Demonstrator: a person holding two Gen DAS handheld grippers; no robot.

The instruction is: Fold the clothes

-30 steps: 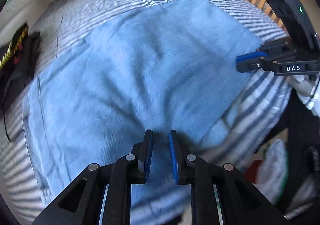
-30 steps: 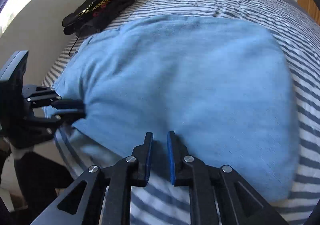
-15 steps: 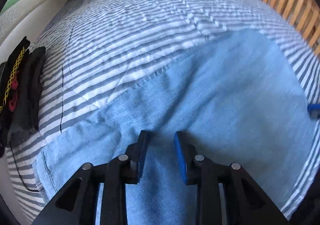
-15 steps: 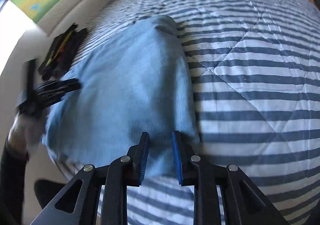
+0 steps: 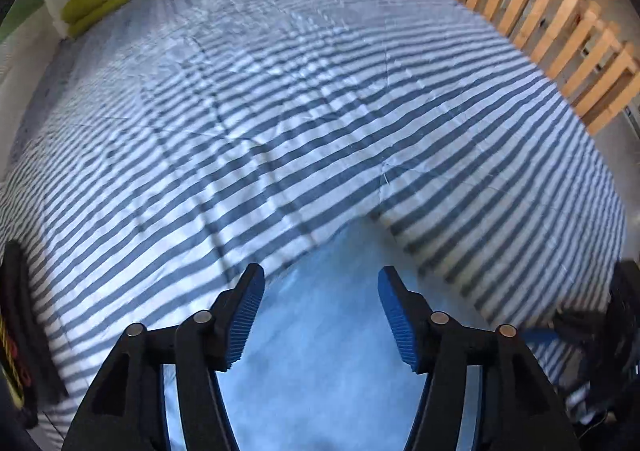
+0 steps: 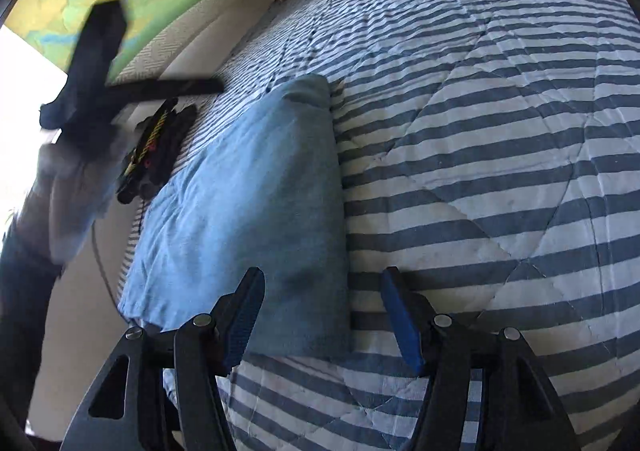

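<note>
My left tool (image 5: 320,315) and right tool (image 6: 320,315), both seen from their own wrist cameras above a bed with a blue-and-white striped quilt (image 6: 480,131). Both tools stand wide, their jaws having just been opening, and no cloth is pinched in either: the pads are clear of the fabric. The light blue garment (image 6: 260,191) lies as a long folded strip near the left edge of the bed, one end by the bed's near edge below my right tool, the other end reaching up the bed; in the left wrist view the same cloth (image 5: 320,371) lies directly under my open jaws. A black strap bundle (image 6: 160,147) sits on the quilt beside the garment, at the bed's left edge. Risks, as I judge them: the released fold may spring open or slump, since the quilt is soft and puffy; the near end lies close to the bed's edge and could slide off; a careless regrasp could take the quilt together with the garment. No brand, label or legible writing is visible in either view
</note>
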